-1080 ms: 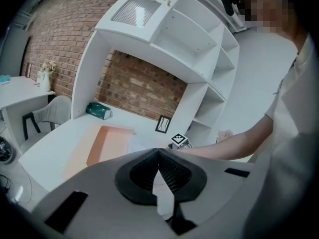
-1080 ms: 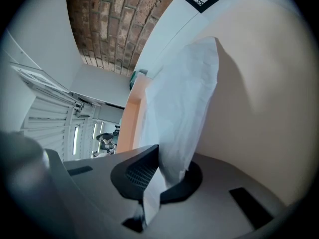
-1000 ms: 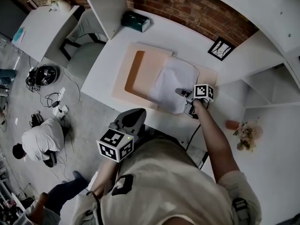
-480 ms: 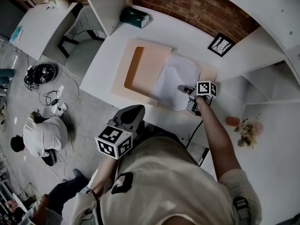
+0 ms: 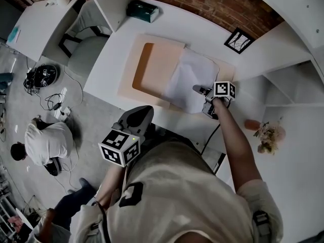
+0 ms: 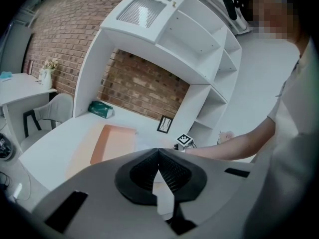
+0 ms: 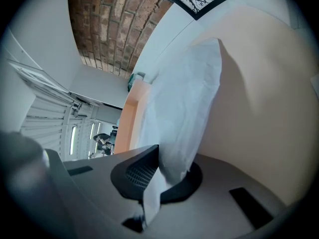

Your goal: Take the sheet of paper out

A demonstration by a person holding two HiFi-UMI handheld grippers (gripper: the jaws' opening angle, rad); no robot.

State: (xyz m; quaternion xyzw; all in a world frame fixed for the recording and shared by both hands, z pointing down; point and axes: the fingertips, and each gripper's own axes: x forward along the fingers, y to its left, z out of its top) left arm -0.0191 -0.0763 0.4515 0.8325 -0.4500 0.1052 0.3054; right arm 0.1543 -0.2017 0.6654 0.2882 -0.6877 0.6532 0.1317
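The light was soft and even, bright on the white desk (image 5: 174,28), with soft-edged shadows. The sheet of paper (image 7: 185,97) threw a dim shadow onto the mat (image 7: 261,88) beside it. Every view bulged like a fisheye, the shelves (image 6: 199,39) bending, and both gripper views faded to black at their corners.

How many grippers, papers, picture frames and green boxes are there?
Grippers, the left gripper and the right gripper: 2
Sheet of paper: 1
Picture frame: 1
Green box: 1
Total: 5

Open desk (image 5: 107,59) leftward — shelves (image 5: 293,82) perhaps close
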